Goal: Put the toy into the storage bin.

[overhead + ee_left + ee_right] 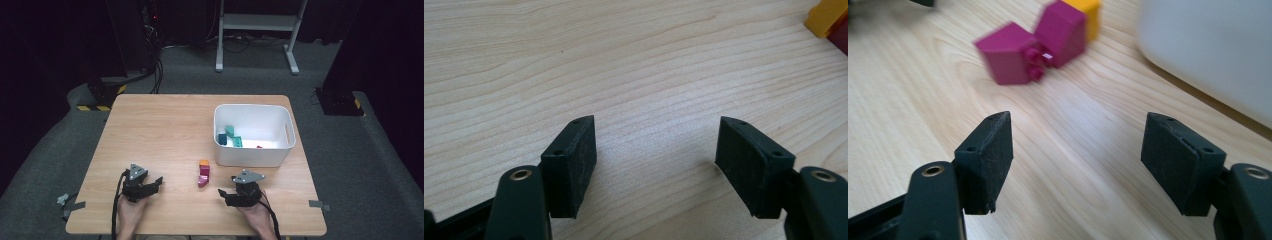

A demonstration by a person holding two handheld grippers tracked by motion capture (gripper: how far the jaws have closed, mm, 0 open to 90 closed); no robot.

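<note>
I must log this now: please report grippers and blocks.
Left gripper open, empty. Right gripper open, empty. Magenta blocks on table, untouched. Nothing between.

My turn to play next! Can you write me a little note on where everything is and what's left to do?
Left gripper: open, empty, resting low on the table.
Right gripper: open, empty, facing the blocks.
On the table: two magenta blocks with an orange block touching them, just in front of the white bin.
Done: some teal blocks and a small red piece lie in the bin.
Left, probably: put those three blocks into the bin.
</note>
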